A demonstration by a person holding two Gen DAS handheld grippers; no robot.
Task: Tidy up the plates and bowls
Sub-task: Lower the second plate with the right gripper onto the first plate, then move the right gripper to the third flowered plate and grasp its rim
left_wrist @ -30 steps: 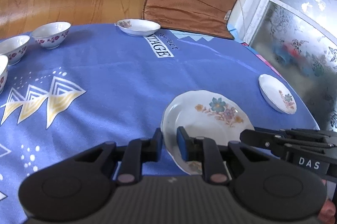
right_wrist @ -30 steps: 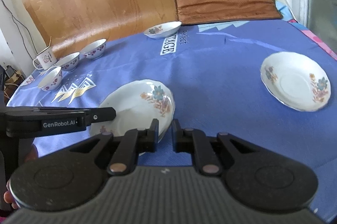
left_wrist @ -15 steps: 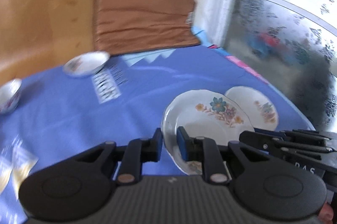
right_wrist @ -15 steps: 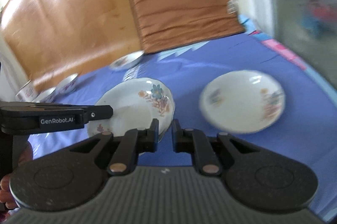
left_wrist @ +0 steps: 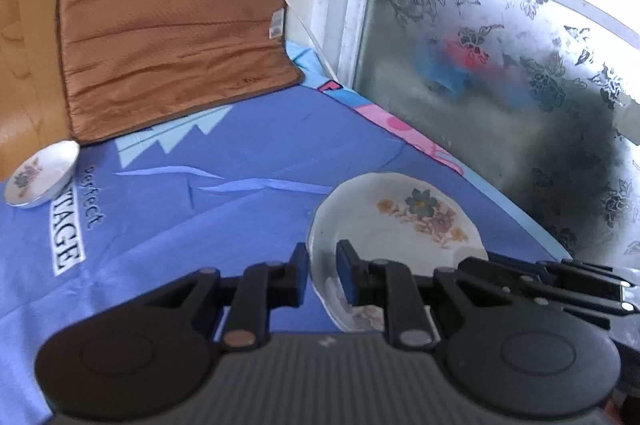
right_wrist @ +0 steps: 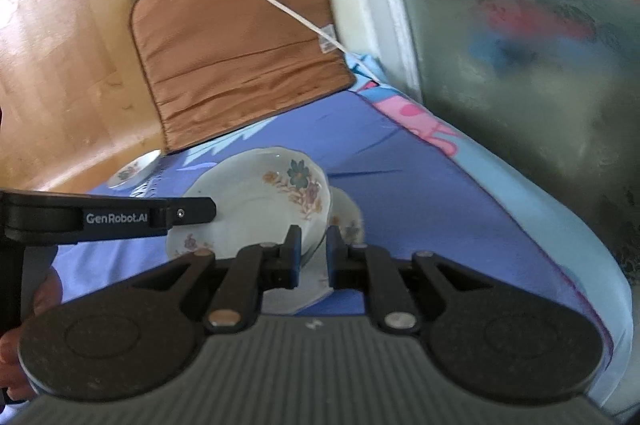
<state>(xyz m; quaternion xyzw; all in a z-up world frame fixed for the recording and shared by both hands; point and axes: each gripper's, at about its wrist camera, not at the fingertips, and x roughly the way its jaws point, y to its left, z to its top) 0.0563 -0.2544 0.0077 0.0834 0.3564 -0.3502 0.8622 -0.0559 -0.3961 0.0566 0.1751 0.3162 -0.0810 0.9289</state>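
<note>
White floral plate (left_wrist: 404, 221); blue tablecloth (left_wrist: 240, 153); brown cushion (left_wrist: 172, 17).

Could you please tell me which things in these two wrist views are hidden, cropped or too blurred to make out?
- Second white floral plate: right wrist view, mostly hidden behind the held white floral plate; absent from the left view.
- Held plate's near rim: covered by the left claw and right claw.
- Objects behind the frosted patterned window: only red and blue smears.
- Small white floral dish: pattern too small.
</note>
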